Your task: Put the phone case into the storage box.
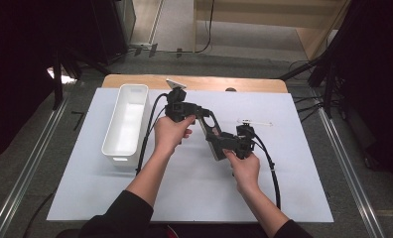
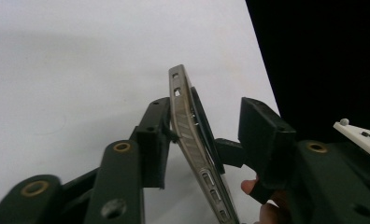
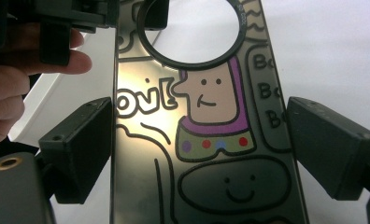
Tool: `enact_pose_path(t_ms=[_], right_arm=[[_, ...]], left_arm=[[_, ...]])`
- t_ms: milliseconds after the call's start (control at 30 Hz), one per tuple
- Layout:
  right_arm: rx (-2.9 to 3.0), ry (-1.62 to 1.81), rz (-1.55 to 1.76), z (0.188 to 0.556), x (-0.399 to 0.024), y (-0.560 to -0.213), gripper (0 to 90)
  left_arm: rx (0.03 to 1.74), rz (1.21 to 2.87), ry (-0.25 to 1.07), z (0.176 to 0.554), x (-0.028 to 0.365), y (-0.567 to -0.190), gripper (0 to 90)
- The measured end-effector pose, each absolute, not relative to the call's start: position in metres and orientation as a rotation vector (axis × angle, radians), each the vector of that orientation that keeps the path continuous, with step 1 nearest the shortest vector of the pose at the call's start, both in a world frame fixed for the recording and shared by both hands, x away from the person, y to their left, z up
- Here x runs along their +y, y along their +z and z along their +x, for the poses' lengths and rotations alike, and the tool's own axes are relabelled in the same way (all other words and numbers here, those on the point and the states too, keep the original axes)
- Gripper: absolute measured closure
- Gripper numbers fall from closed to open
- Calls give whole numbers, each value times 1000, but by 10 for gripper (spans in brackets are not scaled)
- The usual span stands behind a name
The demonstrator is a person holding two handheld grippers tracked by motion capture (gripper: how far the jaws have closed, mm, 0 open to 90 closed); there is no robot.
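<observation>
1. Near the middle of the high view, a flat phone case (image 1: 212,131) is held off the table between the two grippers, above a white sheet (image 1: 294,193) that covers most of the wooden tabletop.
2. The left gripper (image 1: 194,113) sits at centre frame, just above the case's upper end, held by the left hand (image 1: 170,134); a grey plate tops it and its cable drops toward the lower frame.
3. In the left gripper view the case (image 2: 192,140) appears edge-on, running from upper centre to the bottom edge. The left jaw presses its side; the right jaw stands apart from it, so the grasp looks loose and I cannot tell whether it clamps.
4. The right gripper (image 1: 223,144) is right of centre in the high view, at the case's lower end, held by the right hand (image 1: 245,168).
5. In the right gripper view the case (image 3: 206,140) fills the centre, showing cartoon figures and a round ring opening near the top. The left jaw touches its edge, while the right jaw sits just beside the other edge; the grip is not clearly closed.
6. A white rectangular bin (image 1: 127,121) stands at the left of the sheet, well apart from the case.
7. A thin clear stick-like item (image 1: 256,122) lies on the sheet, right of the grippers.
</observation>
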State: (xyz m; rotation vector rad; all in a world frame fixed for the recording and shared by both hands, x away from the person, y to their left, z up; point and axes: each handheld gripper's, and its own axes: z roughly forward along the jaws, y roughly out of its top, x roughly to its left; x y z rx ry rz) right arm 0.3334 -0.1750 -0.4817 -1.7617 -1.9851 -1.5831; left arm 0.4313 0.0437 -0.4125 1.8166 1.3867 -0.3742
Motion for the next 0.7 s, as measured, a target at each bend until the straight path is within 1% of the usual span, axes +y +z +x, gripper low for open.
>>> enact_pose_path(t_ms=[67,100,167,367,700], right_arm=[[-1988,-1584,-1762,333,-175,-482,100],[-1987,-1586,-1763,333,-175,-482,100],[-1987,-1589,-1765,333,-175,-482,100],[-1985,-1588,-1765,333,-175,-482,100],[-1989,-1581,-1763,333,-174,-482,100]], left_arm=[[1388,1813,-373,431,44,-413,545],[1387,1813,-367,431,44,-412,564],[1391,1807,-366,432,44,-412,568],[1376,1810,-348,431,44,-413,623],[1392,1773,-385,432,48,-419,691]])
